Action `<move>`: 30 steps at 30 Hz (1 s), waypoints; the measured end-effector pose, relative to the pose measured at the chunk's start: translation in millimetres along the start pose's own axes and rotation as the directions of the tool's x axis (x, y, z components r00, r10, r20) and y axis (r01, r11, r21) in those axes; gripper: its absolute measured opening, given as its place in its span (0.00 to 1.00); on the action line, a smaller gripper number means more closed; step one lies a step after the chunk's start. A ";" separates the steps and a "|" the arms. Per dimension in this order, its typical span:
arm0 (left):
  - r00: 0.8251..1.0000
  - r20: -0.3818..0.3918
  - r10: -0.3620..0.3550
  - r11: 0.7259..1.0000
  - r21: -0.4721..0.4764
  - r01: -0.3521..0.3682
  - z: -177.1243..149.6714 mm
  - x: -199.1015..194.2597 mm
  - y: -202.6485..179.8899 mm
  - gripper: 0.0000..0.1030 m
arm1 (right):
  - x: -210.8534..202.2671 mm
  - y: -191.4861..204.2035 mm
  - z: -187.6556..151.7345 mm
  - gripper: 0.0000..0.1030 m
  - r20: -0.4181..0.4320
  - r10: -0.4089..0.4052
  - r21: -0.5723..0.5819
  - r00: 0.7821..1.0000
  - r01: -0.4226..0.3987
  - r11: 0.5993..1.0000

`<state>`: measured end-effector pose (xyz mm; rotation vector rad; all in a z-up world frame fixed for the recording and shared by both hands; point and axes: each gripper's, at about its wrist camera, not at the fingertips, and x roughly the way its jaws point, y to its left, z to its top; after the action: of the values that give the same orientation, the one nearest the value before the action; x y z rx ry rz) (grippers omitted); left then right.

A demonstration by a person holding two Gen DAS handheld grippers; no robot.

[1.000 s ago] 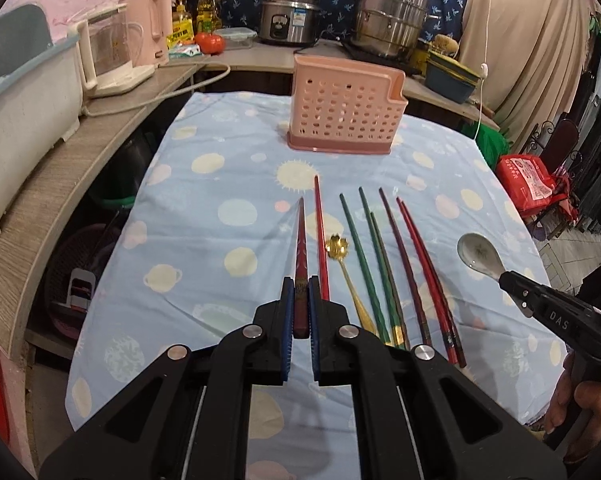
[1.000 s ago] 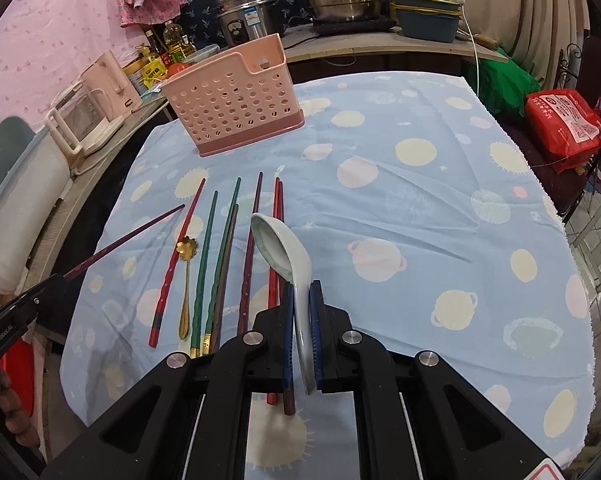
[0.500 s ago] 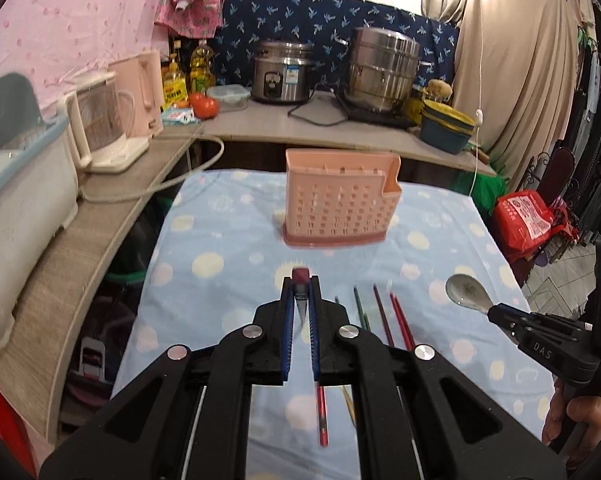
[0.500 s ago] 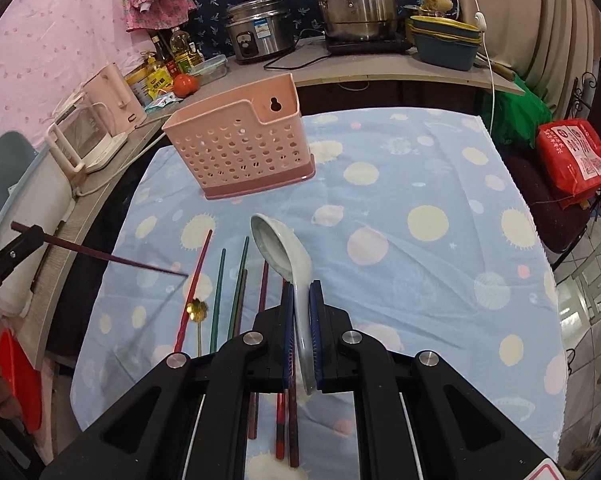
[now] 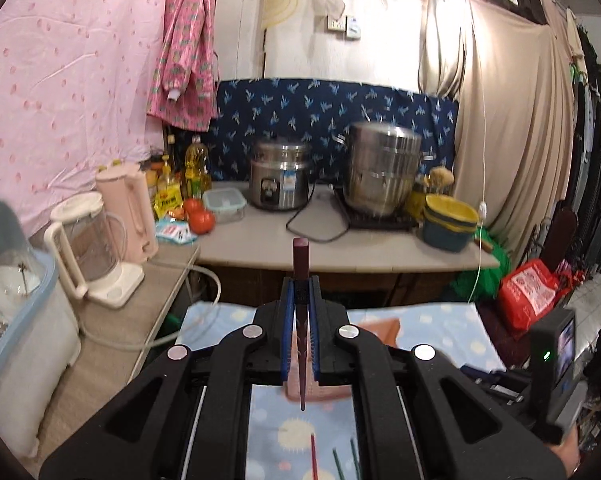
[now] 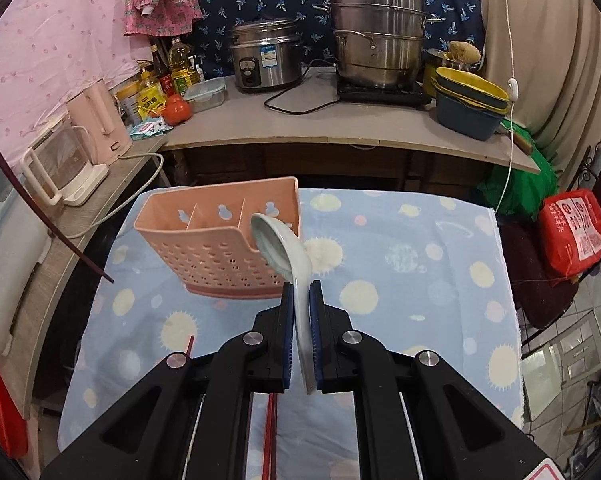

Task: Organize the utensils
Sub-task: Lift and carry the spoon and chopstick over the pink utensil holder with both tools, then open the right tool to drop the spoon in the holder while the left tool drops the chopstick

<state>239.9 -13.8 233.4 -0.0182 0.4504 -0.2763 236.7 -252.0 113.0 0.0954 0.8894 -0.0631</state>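
Left jaws clamped on chopstick (image 5: 300, 280), right on spoon (image 6: 288, 256); holder (image 5: 384, 325) mostly hidden

Both matte black two-finger grippers, left (image 5: 300, 300) and right (image 6: 301, 304), carry blue ribbed pads (image 6: 287, 332), silver round screws (image 6: 252, 337) and triangular cut-outs at frame bottom.

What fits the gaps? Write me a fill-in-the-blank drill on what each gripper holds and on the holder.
1. The left gripper is shut on a dark red ____.
2. The right gripper is shut on the handle of a white ____.
3. The pink utensil holder stands on the blue tablecloth and has ____ compartments.
4. In the right wrist view, the spoon's bowl is in front of the holder's ____ end.

Missing words: chopstick; spoon; three; right
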 end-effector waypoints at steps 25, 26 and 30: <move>0.991 -0.131 0.039 0.999 -0.021 -0.042 -11.5 126.7 11.0 0.08 | 79.6 14.6 46.8 0.22 -0.088 -0.015 -0.019 0.996 0.014 1.000; 0.990 -0.131 0.043 0.999 -0.022 -0.046 -12.6 126.6 11.2 0.08 | 77.7 14.4 46.6 0.23 -0.082 -0.016 -0.018 0.996 0.014 1.000; 0.990 -0.132 0.048 0.998 -0.029 -0.052 -14.9 124.8 14.1 0.08 | 70.8 14.1 41.6 0.27 -0.070 -0.014 -0.015 0.997 0.013 1.000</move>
<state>345.0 -33.0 165.5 -0.0205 0.5858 -0.2218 314.6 -243.6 84.8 0.0785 0.9604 -0.0658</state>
